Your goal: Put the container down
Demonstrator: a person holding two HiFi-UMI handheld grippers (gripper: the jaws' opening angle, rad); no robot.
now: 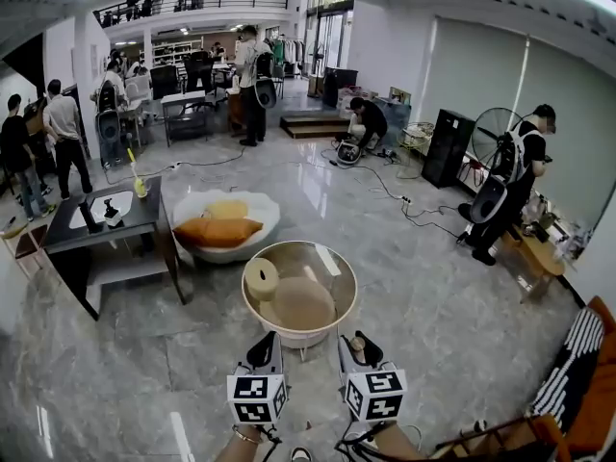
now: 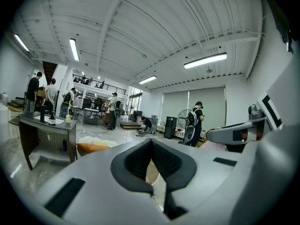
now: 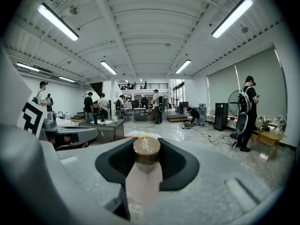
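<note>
Two grippers hung near the round table (image 1: 299, 243), and the task looked barely begun. The right gripper (image 1: 359, 349) pinched the container (image 3: 146, 158), a pale bottle with a brown cap, between its pads, in the air and short of the glass top, while the left gripper (image 1: 262, 352) had its jaws pressed together on nothing. By my judgement everything that counts was left: carrying the container over the table, clear of the roll (image 1: 260, 279), lowering it until it stood, and letting go.
</note>
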